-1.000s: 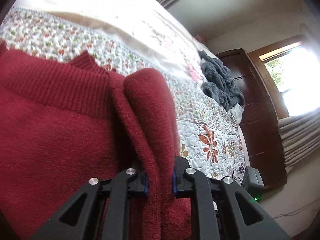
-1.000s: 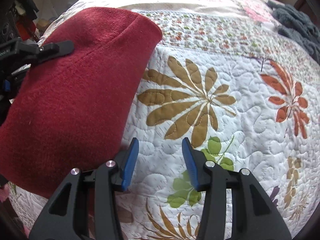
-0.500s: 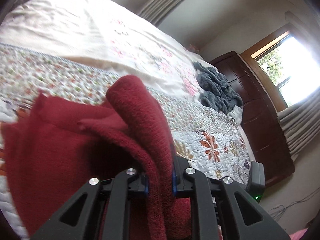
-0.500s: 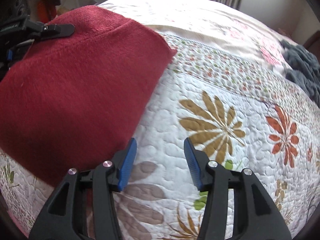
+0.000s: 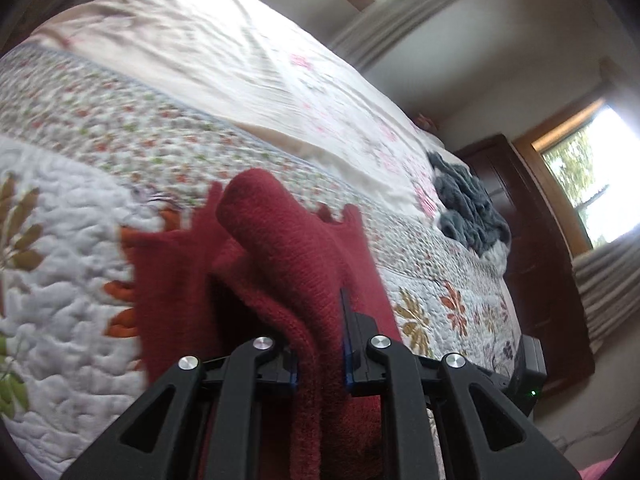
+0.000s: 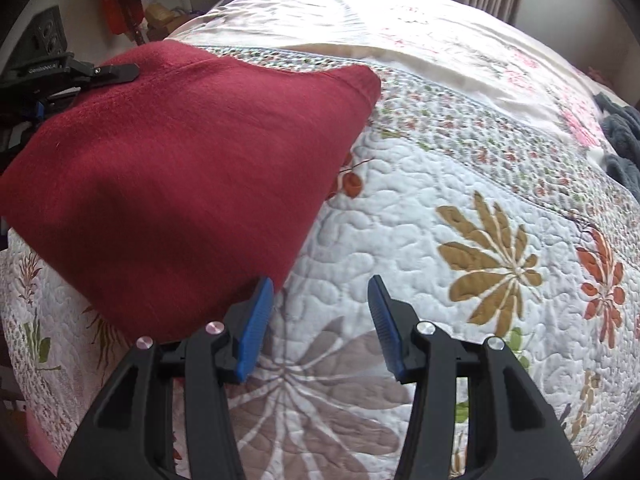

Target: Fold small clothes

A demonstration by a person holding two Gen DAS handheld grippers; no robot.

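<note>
Red knit sweater (image 5: 296,264) bunched, frame centre, clamped in left tongs (image 5: 320,356), draped over quilt (image 5: 72,240). Right tongs (image 6: 320,320) spread wide, holding nothing, low centre above quilt, beside sweater edge at left.

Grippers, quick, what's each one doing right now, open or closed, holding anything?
Left gripper: shut on the red sweater, a fold of knit pinched between its jaws.
Right gripper: open, holding nothing, over the quilt beside the sweater.
</note>
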